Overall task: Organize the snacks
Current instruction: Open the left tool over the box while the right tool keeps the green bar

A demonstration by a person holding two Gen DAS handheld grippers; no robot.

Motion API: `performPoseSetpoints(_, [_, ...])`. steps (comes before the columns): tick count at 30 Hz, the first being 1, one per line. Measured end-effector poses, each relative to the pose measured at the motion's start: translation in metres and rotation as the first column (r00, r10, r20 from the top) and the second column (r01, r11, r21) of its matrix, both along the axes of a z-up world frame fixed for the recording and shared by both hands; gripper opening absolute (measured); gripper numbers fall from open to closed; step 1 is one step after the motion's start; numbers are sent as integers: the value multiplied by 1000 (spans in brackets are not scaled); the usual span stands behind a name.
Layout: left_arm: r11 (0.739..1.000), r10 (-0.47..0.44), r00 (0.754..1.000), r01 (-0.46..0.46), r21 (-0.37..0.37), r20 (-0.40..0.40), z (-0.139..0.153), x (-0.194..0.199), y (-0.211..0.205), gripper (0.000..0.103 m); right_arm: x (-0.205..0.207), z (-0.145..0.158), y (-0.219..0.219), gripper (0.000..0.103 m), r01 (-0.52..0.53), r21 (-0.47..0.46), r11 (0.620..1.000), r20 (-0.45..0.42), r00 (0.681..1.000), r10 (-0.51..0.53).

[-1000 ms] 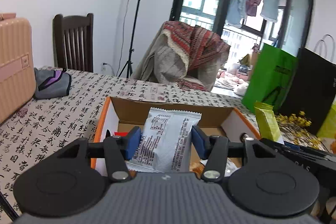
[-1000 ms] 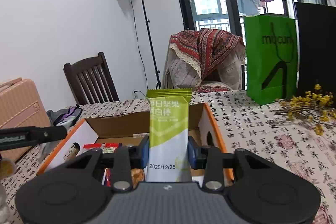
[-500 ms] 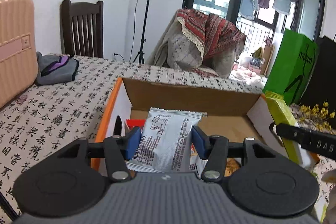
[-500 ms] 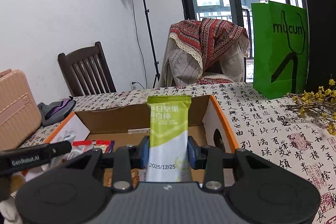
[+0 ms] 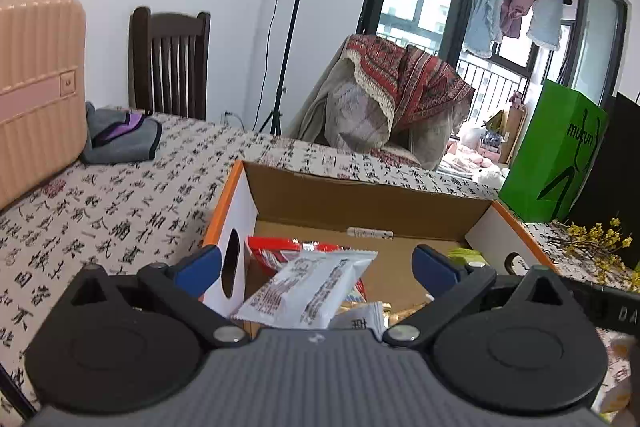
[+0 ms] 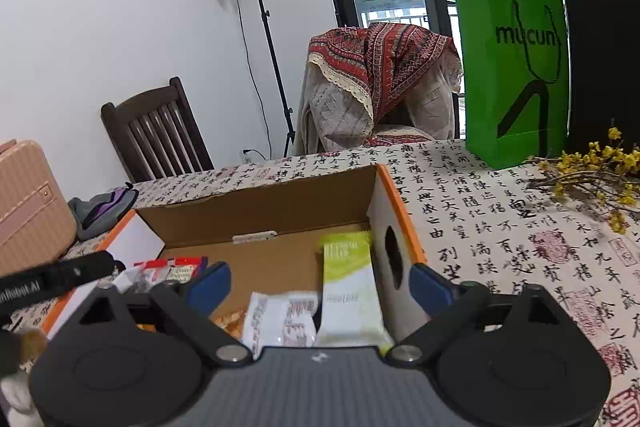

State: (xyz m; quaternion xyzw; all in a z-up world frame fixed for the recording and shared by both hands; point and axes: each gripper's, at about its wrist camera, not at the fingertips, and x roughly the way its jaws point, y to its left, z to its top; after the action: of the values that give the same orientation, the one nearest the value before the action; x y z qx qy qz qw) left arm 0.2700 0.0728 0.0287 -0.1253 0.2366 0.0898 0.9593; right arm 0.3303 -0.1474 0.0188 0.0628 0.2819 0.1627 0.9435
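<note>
An open cardboard box [image 5: 360, 199] with orange edges stands on the table; it also shows in the right wrist view [image 6: 256, 207]. My left gripper [image 5: 316, 269] is open above its left part; a white snack packet [image 5: 308, 291] lies loose below the jaws, on a red packet [image 5: 272, 247]. My right gripper [image 6: 320, 285] is open above the box's right part. A green nut bar [image 6: 350, 287] lies in the box against its right wall, beside a white packet [image 6: 280, 319].
A calligraphy-print cloth [image 5: 100, 211] covers the table. A pink suitcase [image 5: 36, 87] and grey pouch [image 5: 120, 139] are at the left. A green paper bag [image 6: 512, 75], a black bag [image 6: 604, 55] and yellow flowers [image 6: 592, 171] stand at the right. Chairs stand behind the table.
Both grippers have opened. The white packet has dropped from the left jaws into the box. The green bar has dropped from the right jaws and lies in the box.
</note>
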Motion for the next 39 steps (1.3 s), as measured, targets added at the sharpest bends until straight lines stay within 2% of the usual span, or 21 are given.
performPoseSetpoints(3, [1000,0,1000,0,-19,8,7,-10,0,103,-7,2,-6,103,5,-10,1000,16,1000,-5])
performPoseSetpoints(8, [1000,-15,1000,15,-7,25,20,-30,-5,103,-20,4,-18,103,6,-3,1000,22,1000,-6])
performPoseSetpoints(16, [997,-68,997,67,38,27,24,-69,-19,103,-54,9,-39,103,-9,6,1000,44,999,9])
performPoseSetpoints(25, [992,-114,993,115,48,-17,5,-107,-24,103,-96,-1,-60,103,-47,-37,998,53,997,49])
performPoseSetpoints(31, [990,-136,988,139,35,-74,-19,-125,-26,103,-115,-17,-71,103,-53,-71,996,32,998,55])
performPoseSetpoints(33, [989,-145,986,147,10,-86,-28,-127,-23,103,-120,-23,-75,103,-46,-81,996,24,999,48])
performPoseSetpoints(39, [990,-143,988,141,-30,-65,-50,-131,-12,103,-125,-37,-84,103,-41,-136,990,-17,999,39])
